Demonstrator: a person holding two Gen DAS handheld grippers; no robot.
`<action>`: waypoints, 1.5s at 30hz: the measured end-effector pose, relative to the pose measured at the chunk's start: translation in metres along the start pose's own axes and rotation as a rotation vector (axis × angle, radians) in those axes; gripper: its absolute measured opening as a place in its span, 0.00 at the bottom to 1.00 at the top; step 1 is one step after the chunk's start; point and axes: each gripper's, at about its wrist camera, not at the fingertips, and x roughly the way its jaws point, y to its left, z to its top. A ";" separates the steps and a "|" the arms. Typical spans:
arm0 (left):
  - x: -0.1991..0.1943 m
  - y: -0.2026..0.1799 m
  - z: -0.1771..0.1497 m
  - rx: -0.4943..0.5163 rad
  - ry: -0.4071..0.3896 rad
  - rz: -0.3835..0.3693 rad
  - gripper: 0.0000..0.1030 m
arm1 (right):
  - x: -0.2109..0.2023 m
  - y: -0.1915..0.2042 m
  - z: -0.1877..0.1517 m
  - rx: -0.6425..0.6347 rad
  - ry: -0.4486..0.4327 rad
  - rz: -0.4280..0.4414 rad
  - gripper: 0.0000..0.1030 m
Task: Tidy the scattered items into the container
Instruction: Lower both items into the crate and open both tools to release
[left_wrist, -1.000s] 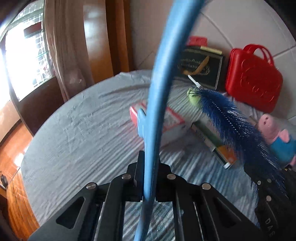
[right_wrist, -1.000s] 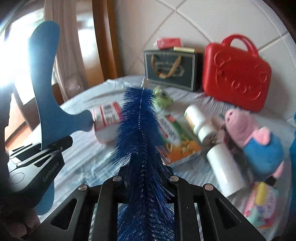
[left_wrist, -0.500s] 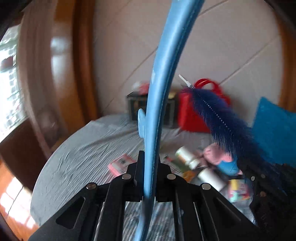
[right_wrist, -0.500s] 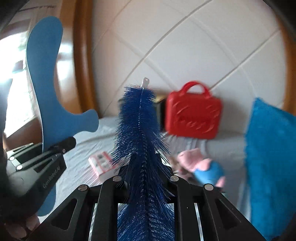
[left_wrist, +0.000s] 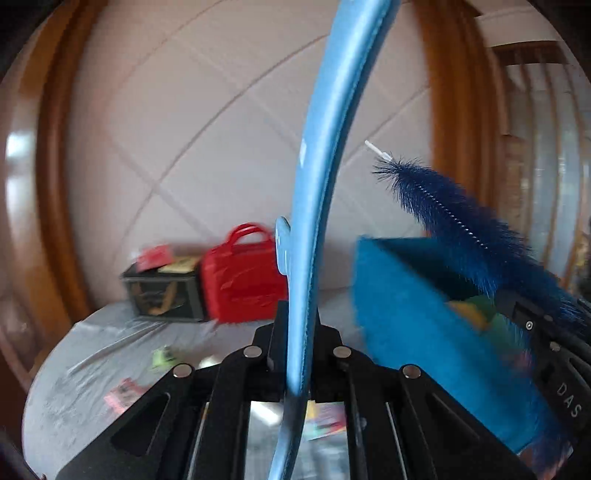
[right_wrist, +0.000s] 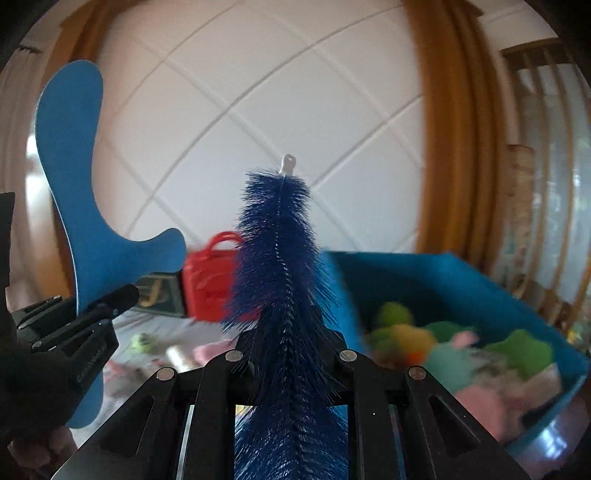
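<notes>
bin (right_wrist: 480, 280) sitting at right, toys already inside. left tool (left_wrist: 295, 354) clamping light blue boomerang (left_wrist: 317, 184); right tool (right_wrist: 288, 354) clamping dark blue brush (right_wrist: 280, 258). both held above worktop (left_wrist: 74, 369), near bin. advice: bringing each item fully over rim before letting go, one at a time, long ends angled down so nothing is catching soft wall.
</notes>
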 end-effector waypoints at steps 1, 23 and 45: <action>0.002 -0.023 0.004 0.004 -0.010 -0.017 0.08 | -0.005 -0.025 0.001 0.000 -0.009 -0.018 0.17; 0.134 -0.379 0.002 0.142 0.350 -0.060 0.11 | 0.083 -0.351 -0.045 0.023 0.373 -0.010 0.21; 0.107 -0.385 -0.018 0.121 0.392 -0.021 0.65 | 0.061 -0.387 -0.054 0.081 0.422 0.002 0.90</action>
